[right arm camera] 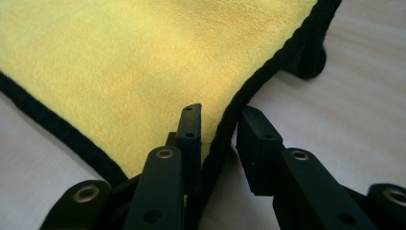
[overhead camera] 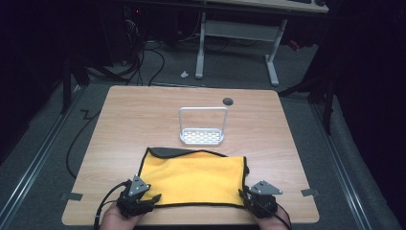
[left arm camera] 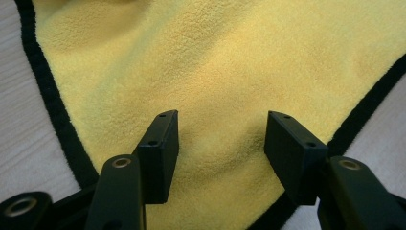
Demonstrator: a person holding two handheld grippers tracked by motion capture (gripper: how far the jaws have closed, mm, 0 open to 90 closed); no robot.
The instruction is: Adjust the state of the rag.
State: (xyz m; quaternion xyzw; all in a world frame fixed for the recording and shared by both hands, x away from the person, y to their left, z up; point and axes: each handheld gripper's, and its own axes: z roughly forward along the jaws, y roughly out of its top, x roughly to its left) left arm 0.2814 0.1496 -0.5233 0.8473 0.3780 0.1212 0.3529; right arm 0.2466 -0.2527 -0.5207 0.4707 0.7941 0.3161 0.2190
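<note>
A yellow cloth (overhead camera: 194, 178) with black edging is laid flat on the near half of the wooden table (overhead camera: 134, 120), its far left corner folded back so that a dark underside is shown. The left gripper (overhead camera: 154, 197) is positioned at the cloth's near left corner; in the left gripper view its jaws are seen spread wide above the yellow cloth (left arm camera: 215, 72), with nothing gripped between them. The right gripper (overhead camera: 244, 194) is set at the near right corner; in the right gripper view its jaws are parted narrowly astride the black hem of the cloth (right arm camera: 143, 62), not yet pressed together. A white wire rack (overhead camera: 203, 126) is stood just beyond the cloth, mid-table.
</note>
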